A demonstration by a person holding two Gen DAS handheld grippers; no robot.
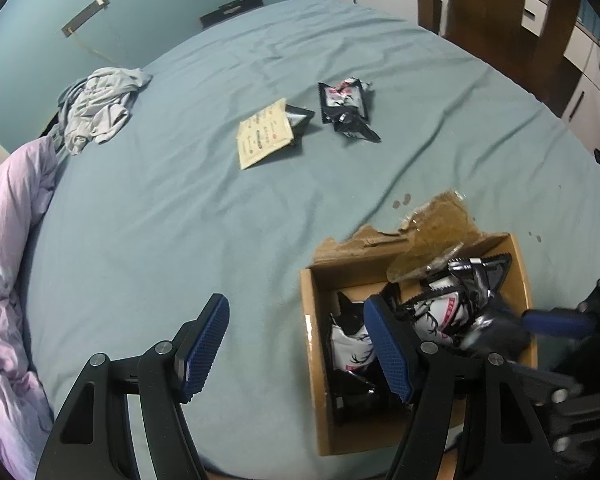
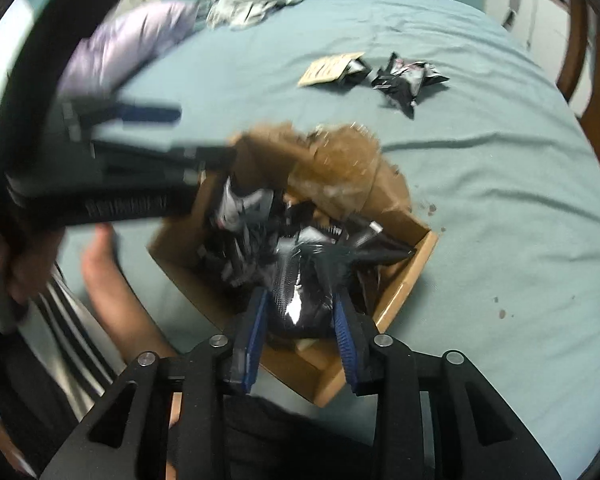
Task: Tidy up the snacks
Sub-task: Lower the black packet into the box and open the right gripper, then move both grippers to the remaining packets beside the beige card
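An open cardboard box (image 1: 315,344) (image 2: 410,270) sits on the teal bed and holds several black-and-white snack packets (image 1: 440,312). My right gripper (image 2: 300,320) is shut on a black snack packet (image 2: 304,292) and holds it over the box; the gripper also shows blurred in the left wrist view (image 1: 540,322). My left gripper (image 1: 296,344) is open and empty, one finger over the box's left side. It shows blurred in the right wrist view (image 2: 140,152). More black packets (image 1: 346,106) (image 2: 406,76) and a beige packet (image 1: 264,136) (image 2: 328,66) lie farther out on the bed.
A grey garment (image 1: 96,110) and a lilac duvet (image 1: 8,248) lie at the bed's left side. A wooden chair (image 1: 500,12) stands beyond the far right edge. The box has a torn flap with tape (image 1: 432,224). Small dark stains (image 2: 502,312) mark the sheet.
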